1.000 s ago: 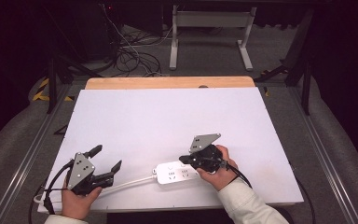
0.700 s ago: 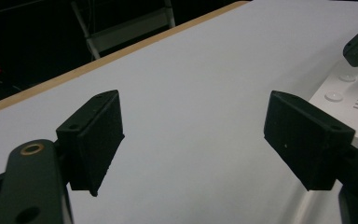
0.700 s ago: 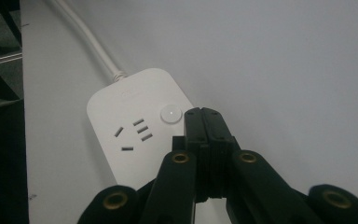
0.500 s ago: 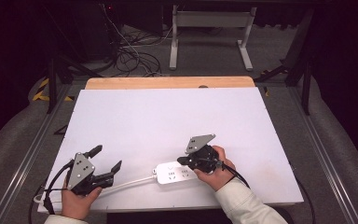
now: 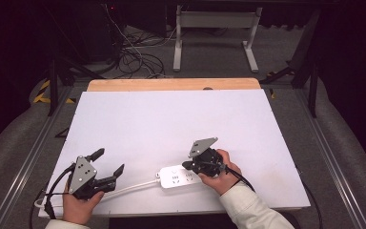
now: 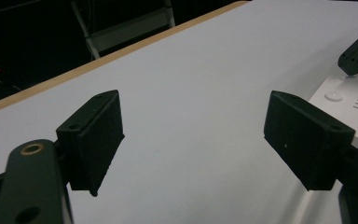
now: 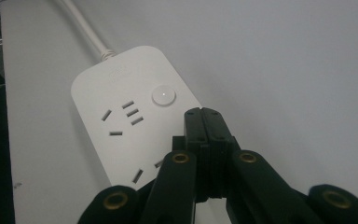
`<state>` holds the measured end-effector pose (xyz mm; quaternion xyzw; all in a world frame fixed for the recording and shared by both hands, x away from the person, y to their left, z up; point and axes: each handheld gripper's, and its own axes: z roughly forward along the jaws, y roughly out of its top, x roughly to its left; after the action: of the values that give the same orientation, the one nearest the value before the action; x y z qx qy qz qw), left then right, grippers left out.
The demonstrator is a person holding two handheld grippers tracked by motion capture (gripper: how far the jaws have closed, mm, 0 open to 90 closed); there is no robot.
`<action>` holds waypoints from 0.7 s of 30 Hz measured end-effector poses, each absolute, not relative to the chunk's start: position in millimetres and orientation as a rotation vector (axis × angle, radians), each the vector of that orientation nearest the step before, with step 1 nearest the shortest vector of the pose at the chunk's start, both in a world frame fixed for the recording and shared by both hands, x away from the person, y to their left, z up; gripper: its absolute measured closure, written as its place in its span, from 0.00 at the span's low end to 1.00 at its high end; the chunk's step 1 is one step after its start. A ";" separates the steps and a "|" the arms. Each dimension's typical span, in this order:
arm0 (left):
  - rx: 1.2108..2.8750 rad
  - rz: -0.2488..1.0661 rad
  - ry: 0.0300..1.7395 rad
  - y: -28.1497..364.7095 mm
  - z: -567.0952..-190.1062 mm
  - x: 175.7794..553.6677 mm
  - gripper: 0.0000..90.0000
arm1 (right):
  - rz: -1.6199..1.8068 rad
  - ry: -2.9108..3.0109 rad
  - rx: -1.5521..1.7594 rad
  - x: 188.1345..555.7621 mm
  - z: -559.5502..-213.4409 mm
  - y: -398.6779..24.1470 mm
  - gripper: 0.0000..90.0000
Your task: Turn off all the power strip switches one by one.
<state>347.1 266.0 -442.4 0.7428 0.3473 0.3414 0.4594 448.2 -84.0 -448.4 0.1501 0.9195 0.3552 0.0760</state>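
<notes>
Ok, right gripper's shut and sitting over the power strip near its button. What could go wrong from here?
The right gripper, jaws shut, is just short of the round button; pushing off-centre could slide the power strip, which lies loose near the table edge. The left gripper is open beside the cord and isn't bracing it.

The power strip (image 7: pixel 130 130) under the right gripper (image 7: pixel 204 116) looks smooth, slightly glossy white plastic. The left gripper (image 6: pixel 193 140) has matt black jaws with brass-coloured rivets. The table (image 5: pixel 171 119) beneath is matt white, wood-edged beyond.
</notes>
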 end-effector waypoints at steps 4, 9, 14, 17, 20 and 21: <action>1.830 0.844 0.853 266.5 -442.2 347.1 0.23 | 1.042 2.760 0.444 447.8 -449.8 -83.2 1.00; 1.825 0.836 0.858 266.0 -442.4 346.6 0.23 | 1.039 2.758 0.446 447.6 -450.5 -83.3 1.00; 1.825 0.839 0.857 266.3 -442.2 346.6 0.23 | 1.039 2.756 0.444 447.0 -452.0 -83.1 1.00; 1.825 0.839 0.856 266.2 -442.2 346.5 0.23 | 1.035 2.757 0.442 446.9 -453.1 -82.9 1.00; 1.822 0.837 0.858 265.3 -442.3 346.7 0.23 | 1.016 2.746 0.428 445.3 -453.1 -81.8 1.00; 1.823 0.835 0.858 264.9 -442.4 346.6 0.23 | 1.014 2.745 0.424 445.1 -453.1 -81.7 1.00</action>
<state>346.6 264.9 -442.4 0.7412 0.3489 0.3397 0.4620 445.1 -81.7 -453.1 0.1427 0.9244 0.3415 0.0924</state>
